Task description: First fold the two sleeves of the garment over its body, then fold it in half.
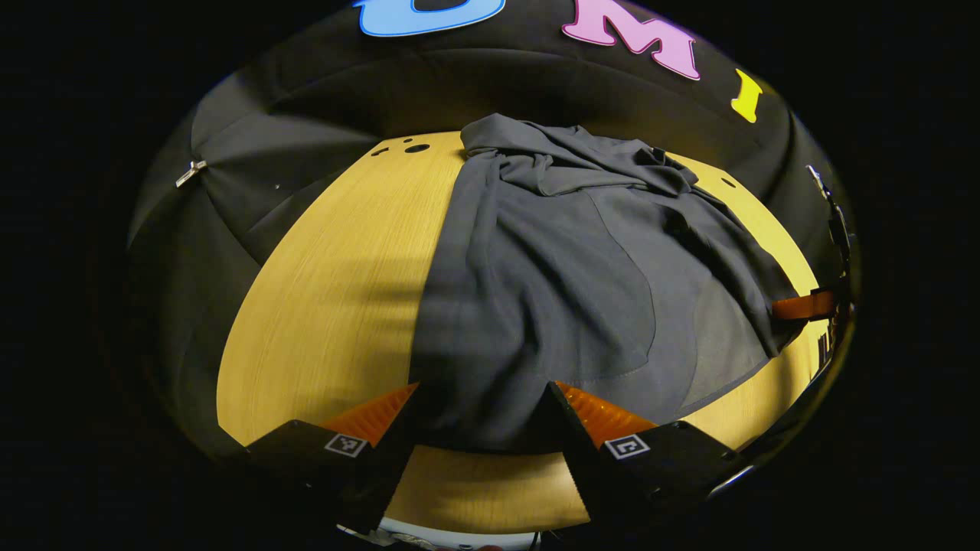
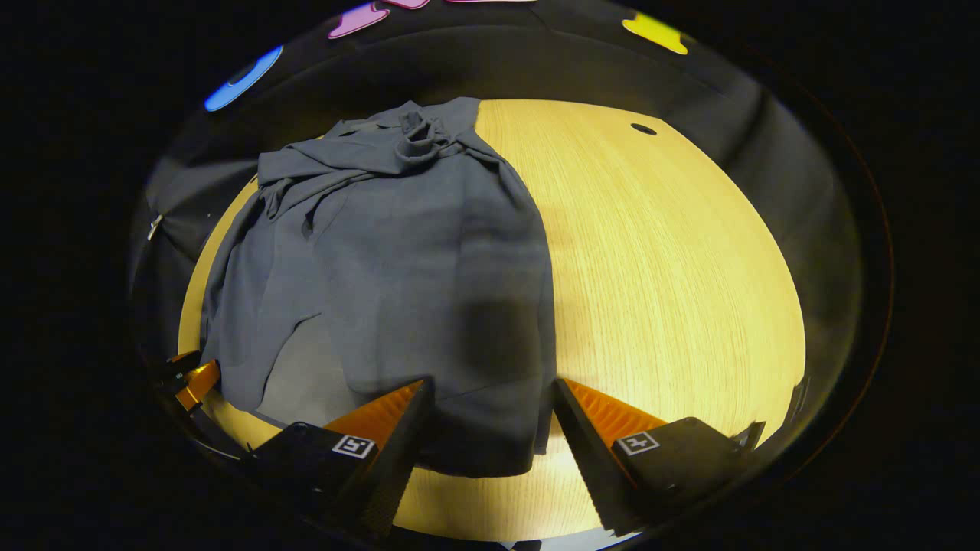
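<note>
On the wooden table (image 1: pixel 329 291) the dark grey garment (image 1: pixel 566 283) lies lengthwise, its collar end bunched at the far side and its hem toward you. The sleeves look already laid in over the body, in rumpled folds near the collar, so you appear to be at the start of the second step: folding it in half.

Your left gripper (image 1: pixel 482 421) hovers over the hem's near-left corner with its fingers spread wide, nothing between them. Your right gripper (image 2: pixel 490 417) sits at the near-right corner, likewise wide open, with the hem's edge and corner lying between its fingers but not pinched. In the left gripper view the right gripper shows as a small piece at the garment's right edge; in the right gripper view the left one shows low at the garment's left edge. Both tools point forward along the cloth, low and tilted down toward the table.

The next move probably calls for you to lower each tool until one finger slides under the hem, close on a corner apiece, then lift and carry both corners evenly toward the collar. Whether the fingers touch the cloth now, I can't tell. Watch that the thin fabric doesn't drag the sleeves out of place.
</note>
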{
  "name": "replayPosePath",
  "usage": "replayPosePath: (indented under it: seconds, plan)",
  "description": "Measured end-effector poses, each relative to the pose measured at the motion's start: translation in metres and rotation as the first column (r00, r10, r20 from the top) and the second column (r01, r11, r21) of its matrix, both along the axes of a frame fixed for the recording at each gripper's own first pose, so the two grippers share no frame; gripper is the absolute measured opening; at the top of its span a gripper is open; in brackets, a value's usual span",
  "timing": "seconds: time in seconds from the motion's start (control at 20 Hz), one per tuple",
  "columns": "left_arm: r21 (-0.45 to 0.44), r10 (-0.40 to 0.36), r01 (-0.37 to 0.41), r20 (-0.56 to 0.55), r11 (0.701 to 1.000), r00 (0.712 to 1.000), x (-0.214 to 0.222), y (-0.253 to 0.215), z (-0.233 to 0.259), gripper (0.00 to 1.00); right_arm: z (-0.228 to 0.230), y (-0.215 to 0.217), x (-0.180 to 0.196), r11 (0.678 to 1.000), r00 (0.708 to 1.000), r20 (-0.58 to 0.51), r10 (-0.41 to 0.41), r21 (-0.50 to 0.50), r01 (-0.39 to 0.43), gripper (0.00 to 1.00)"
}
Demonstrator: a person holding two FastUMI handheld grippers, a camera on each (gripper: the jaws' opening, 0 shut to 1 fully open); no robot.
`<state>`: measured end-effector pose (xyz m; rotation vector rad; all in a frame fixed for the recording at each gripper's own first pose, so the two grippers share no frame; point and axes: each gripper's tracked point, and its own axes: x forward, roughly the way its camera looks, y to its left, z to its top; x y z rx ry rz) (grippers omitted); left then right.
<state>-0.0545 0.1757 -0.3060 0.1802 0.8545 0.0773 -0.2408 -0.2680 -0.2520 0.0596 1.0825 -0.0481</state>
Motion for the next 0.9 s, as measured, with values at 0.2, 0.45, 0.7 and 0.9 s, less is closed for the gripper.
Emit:
replayPosePath:
  seconds: [0.2,0.45,0.7,0.9]
  plan:
    - [-0.009,0.004,-0.004,-0.003,1.000,1.000,0.000,0.000,-0.003,0.98,-0.001,0.002,0.000,0.999,1.000,-0.012,0.021,-0.027,-0.022,1.00]
    - [-0.010,-0.016,0.017,0.003,1.000,1.000,0.000,-0.006,-0.005,0.93,-0.004,0.012,0.000,1.000,0.999,-0.036,0.015,-0.016,-0.016,0.93]
    - [-0.001,-0.082,0.082,0.031,0.997,0.996,0.003,-0.033,-0.007,0.36,-0.005,0.039,-0.001,0.996,0.996,-0.029,0.087,0.014,-0.087,0.19]
    - [-0.038,-0.055,0.056,0.012,0.998,0.998,0.007,-0.033,-0.009,0.08,-0.001,0.044,-0.003,0.984,0.988,-0.045,0.147,0.107,-0.141,0.07]
